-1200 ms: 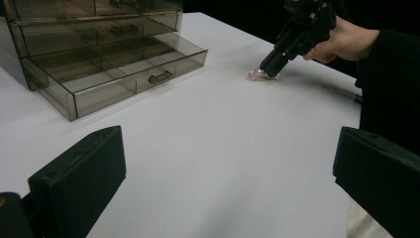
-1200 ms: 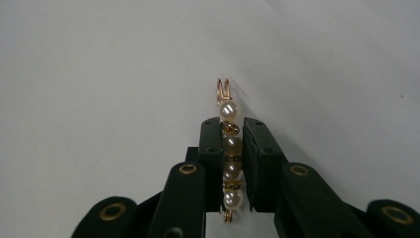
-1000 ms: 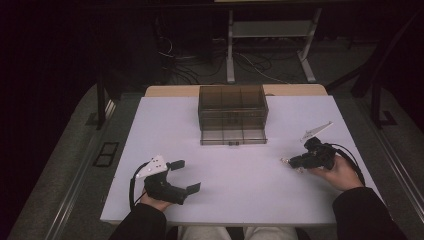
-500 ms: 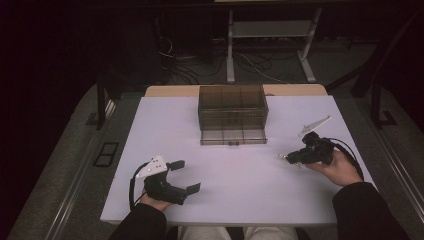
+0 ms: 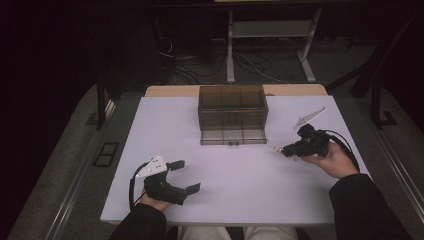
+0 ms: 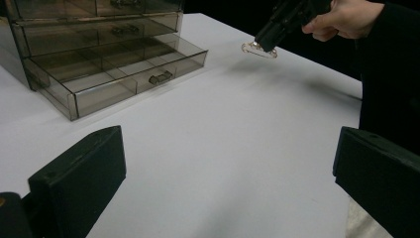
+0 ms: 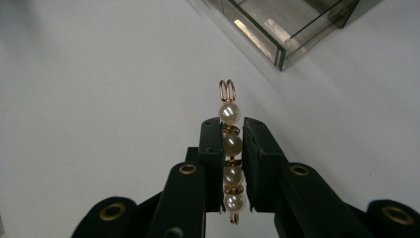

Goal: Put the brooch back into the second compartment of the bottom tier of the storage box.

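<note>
Right gripper (image 7: 231, 163) clamps the pearl pin (image 7: 230, 148) above the white table (image 5: 240, 170), left gripper (image 5: 181, 176) gapes empty, drawer unit's (image 5: 232, 114) bottom drawer (image 5: 233, 135) pulled out.

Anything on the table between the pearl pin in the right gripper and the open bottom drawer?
Nothing. In the high view, bare white table separates the pearl pin, held by the right gripper, from the open bottom drawer; the left gripper view agrees.

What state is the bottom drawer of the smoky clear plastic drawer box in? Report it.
Open. The bottom drawer juts forward past the upper fronts of the smoky clear plastic drawer box, its divided compartments exposed from above.
</note>
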Demonstrator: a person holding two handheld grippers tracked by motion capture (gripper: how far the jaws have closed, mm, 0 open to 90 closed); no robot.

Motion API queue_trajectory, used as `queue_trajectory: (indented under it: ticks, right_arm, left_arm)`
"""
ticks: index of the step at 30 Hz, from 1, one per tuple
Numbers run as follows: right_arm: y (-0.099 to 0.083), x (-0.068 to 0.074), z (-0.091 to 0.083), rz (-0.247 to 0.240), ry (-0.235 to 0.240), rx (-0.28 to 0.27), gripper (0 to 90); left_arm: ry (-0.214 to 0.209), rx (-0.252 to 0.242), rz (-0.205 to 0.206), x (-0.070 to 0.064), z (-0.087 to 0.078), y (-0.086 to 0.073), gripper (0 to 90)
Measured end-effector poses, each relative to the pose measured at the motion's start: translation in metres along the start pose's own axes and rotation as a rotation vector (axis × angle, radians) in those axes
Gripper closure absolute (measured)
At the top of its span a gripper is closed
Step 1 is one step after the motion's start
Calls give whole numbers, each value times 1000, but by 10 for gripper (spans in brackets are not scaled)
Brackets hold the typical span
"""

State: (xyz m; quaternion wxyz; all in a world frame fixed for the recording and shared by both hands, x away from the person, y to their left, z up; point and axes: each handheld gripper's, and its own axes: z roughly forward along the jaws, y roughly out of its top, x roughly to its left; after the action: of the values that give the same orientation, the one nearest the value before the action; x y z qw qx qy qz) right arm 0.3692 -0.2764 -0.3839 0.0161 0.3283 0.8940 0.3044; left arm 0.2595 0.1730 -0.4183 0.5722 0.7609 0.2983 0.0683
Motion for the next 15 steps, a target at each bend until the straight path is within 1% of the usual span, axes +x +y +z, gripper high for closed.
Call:
queue_trajectory:
  ticks: [8, 15]
  right_arm:
    - [15, 1, -3, -23, -1, -4, 786]
    - [24, 1, -2, -37, 1, -2, 786]
  left_arm:
    - [1, 2, 1, 1, 0, 0, 0]
    - [3, 1, 3, 1, -1, 0, 0]
